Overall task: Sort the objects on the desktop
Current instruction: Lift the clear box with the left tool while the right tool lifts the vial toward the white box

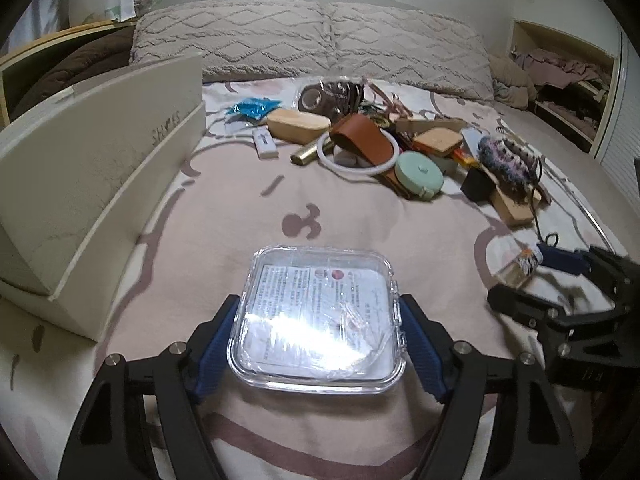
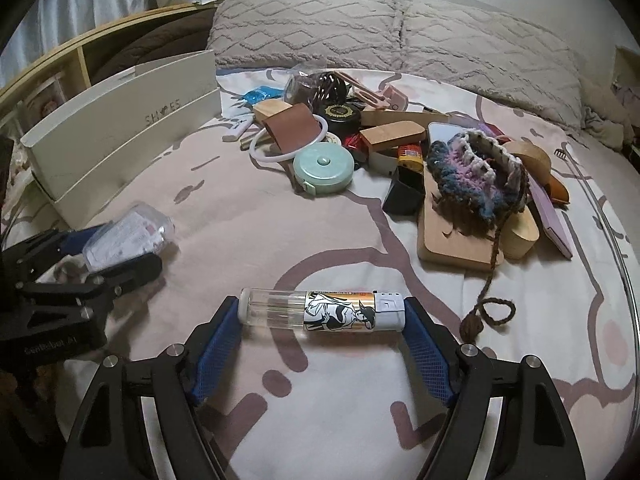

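My left gripper (image 1: 319, 301) is shut on a clear square plastic box (image 1: 316, 320) with a printed sheet inside; the blue pads press on its left and right sides just above the bedspread. My right gripper (image 2: 322, 309) is shut on a lighter (image 2: 340, 312) with a clear body and a cartoon label, held lengthwise with one pad on each end. In the left wrist view, the right gripper (image 1: 532, 280) and the lighter (image 1: 516, 268) show at the right edge. The right wrist view has the left gripper (image 2: 112, 248) with the clear box (image 2: 128, 236) at the left.
A white shoe box (image 1: 100, 152) stands open on the left of the bed. Beyond both grippers lies a heap of things: a mint tape measure (image 2: 322, 172), a crocheted pouch (image 2: 476, 176), wooden blocks (image 2: 456, 236), a white ring (image 1: 360, 160). Grey pillows (image 1: 312, 40) lie behind.
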`<action>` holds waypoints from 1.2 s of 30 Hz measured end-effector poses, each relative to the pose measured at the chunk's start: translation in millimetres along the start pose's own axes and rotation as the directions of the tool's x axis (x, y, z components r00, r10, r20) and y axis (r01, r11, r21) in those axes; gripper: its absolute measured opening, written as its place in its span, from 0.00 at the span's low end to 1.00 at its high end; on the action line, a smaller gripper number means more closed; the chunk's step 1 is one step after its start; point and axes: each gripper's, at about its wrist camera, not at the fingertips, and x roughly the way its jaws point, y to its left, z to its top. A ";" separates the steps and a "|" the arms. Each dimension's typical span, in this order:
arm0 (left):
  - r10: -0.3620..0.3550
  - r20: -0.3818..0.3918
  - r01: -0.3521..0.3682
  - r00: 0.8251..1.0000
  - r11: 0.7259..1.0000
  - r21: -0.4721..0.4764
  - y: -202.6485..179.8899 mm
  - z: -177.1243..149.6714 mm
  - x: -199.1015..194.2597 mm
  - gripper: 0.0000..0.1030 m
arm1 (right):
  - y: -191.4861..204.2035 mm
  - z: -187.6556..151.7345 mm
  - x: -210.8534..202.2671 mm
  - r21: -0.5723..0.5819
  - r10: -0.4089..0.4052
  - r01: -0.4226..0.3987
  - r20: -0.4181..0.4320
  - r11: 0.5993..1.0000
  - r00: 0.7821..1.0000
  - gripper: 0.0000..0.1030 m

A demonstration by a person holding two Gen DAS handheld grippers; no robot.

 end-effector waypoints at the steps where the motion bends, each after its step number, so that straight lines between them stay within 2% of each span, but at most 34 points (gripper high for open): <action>1: 0.002 0.006 -0.002 1.000 1.000 0.002 -0.4 3.8 -2.9 0.75 | 0.1 0.6 -1.3 0.005 -0.001 0.001 0.002 1.000 1.000 0.78; 6: 0.009 0.077 -0.012 0.997 0.999 0.045 -9.2 31.7 -21.6 0.75 | -3.3 9.9 -12.7 0.063 0.032 -0.034 0.027 0.997 0.999 0.78; 17: -0.014 0.177 0.005 0.984 0.999 0.047 -7.5 99.7 -51.5 0.75 | -6.4 61.2 -46.6 0.086 -0.010 -0.002 0.142 0.996 0.990 0.78; 25: 0.005 0.253 -0.007 0.967 1.000 0.007 21.0 143.1 -65.3 0.75 | -2.3 104.9 -63.4 0.103 -0.005 -0.018 0.221 0.994 0.975 0.78; 36: 0.091 0.313 -0.082 0.946 0.996 -0.042 84.7 175.2 -82.6 0.75 | 35.7 156.8 -63.1 0.065 0.089 -0.110 0.261 0.992 0.961 0.78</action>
